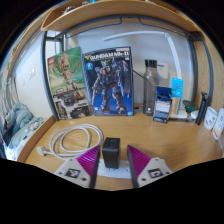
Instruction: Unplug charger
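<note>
Gripper (112,163) low over the near edge of a wooden desk (170,135), fingers spread, purple pads (88,158) angled inward. A black charger block (111,151) stands between them with a gap at each side, so nothing clamped. Charger upright, long axis vertical, broad face toward the camera; it sits on a white power strip (113,172) lying along the near desk edge between the fingers. Can't tell how deep it is plugged.

Left of the charger, a loose coil of white and pinkish cable (70,140) on the desk, running toward the left edge. Along the back edge, leaning on the wall: a Gundam model kit box (108,80) with blue robot art, and a second green-toned kit box (67,83) to its left. Right of them a dark bottle (150,88), a small blue box (161,109), and a black stand-like object (203,107) near the right back corner. A shelf (120,10) overhangs the desk.
</note>
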Motion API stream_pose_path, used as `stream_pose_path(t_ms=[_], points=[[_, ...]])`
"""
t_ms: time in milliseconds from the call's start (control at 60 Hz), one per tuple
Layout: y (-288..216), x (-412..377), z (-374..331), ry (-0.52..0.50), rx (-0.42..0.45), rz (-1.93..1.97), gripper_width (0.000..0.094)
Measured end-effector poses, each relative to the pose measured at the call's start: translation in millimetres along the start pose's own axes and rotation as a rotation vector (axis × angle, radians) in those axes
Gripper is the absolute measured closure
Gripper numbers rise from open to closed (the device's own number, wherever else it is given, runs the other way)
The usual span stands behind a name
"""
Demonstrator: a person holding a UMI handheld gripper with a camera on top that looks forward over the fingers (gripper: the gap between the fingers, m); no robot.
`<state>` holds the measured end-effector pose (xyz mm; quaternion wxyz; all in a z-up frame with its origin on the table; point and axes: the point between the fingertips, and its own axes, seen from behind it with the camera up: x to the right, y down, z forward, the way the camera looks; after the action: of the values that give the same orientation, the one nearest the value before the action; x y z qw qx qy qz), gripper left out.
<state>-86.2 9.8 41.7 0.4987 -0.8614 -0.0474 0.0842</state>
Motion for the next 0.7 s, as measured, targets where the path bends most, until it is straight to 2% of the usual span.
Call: stream_pose_path(t_ms=[33, 67, 100, 167, 200, 217, 250, 367, 400, 483, 533, 567, 617, 700], points=[[1.0, 3.4, 4.9, 0.02, -0.006, 0.005, 0.0531], [0.3, 0.3, 7.6, 0.013, 0.001, 0.006, 0.058], [-0.2, -0.7, 8.2, 0.018, 0.005, 0.001, 0.0682], [-0.4, 1.1, 7.2, 0.049, 0.01, -0.015, 0.0714], [-1.5, 1.2, 8.5, 0.059, 0.017, -0.011, 0.0689], [-1.2, 2.6, 8.3, 0.067, 0.015, -0.009, 0.0753], [-1.0, 3.3, 8.9, 0.074, 0.008, -0.007, 0.0766], [2.1, 4.3, 9.0, 0.072, -0.116, 0.059, 0.083], [-31.8, 8.2, 0.9, 0.068, -0.06, 0.136, 0.083], [-185.0, 53.5, -51.8, 0.202, 0.241, 0.063, 0.083], [-247.5, 73.6, -86.4, 0.238, 0.379, 0.029, 0.0831], [-271.7, 85.2, -100.8, 0.247, 0.401, 0.028, 0.0832], [-291.9, 104.2, -120.8, 0.263, 0.386, 0.045, 0.0831], [-278.0, 143.8, -121.2, 0.291, 0.272, 0.077, 0.0829]])
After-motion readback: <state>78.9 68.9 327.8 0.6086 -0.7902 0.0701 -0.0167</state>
